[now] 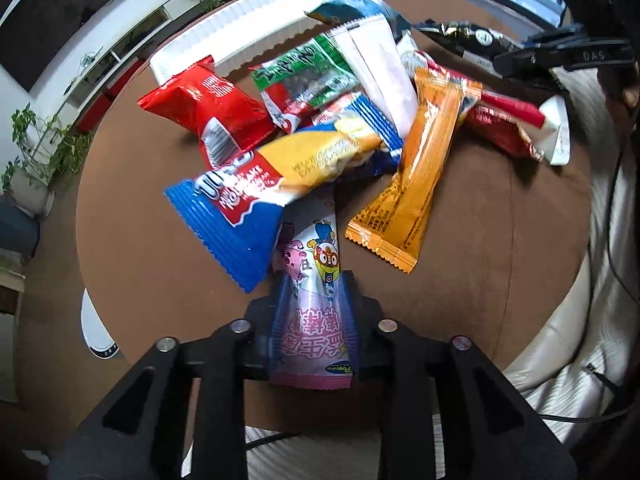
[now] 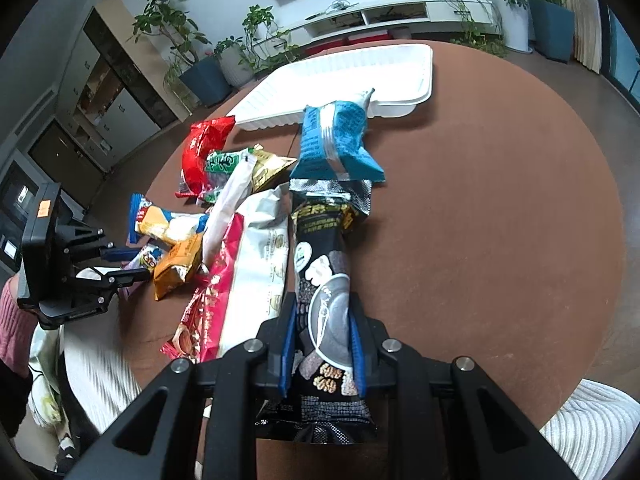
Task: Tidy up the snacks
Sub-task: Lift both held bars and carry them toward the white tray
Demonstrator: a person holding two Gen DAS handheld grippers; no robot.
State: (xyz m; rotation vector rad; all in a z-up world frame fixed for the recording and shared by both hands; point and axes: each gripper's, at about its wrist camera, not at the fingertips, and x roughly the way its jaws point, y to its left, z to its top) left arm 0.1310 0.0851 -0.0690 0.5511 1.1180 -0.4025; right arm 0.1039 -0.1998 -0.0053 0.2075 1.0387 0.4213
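My left gripper (image 1: 314, 304) is shut on a pink cartoon snack packet (image 1: 316, 332) at the near edge of a pile of snacks: a blue and yellow cake packet (image 1: 256, 200), a red packet (image 1: 208, 108), a green packet (image 1: 308, 76) and an orange packet (image 1: 416, 176). My right gripper (image 2: 322, 320) is shut on a black sesame-walnut packet (image 2: 324, 264), which reaches toward a blue packet (image 2: 336, 140). The white ribbed tray (image 2: 360, 76) lies beyond the pile, and it also shows in the left wrist view (image 1: 240, 28). The left gripper also shows in the right wrist view (image 2: 120, 268).
The snacks lie on a round brown table (image 2: 500, 220). A red and white packet (image 2: 240, 264) lies left of the black packet. A light ribbed cushion (image 1: 580, 320) borders the table's near right edge. Plants and a white shelf stand beyond the table.
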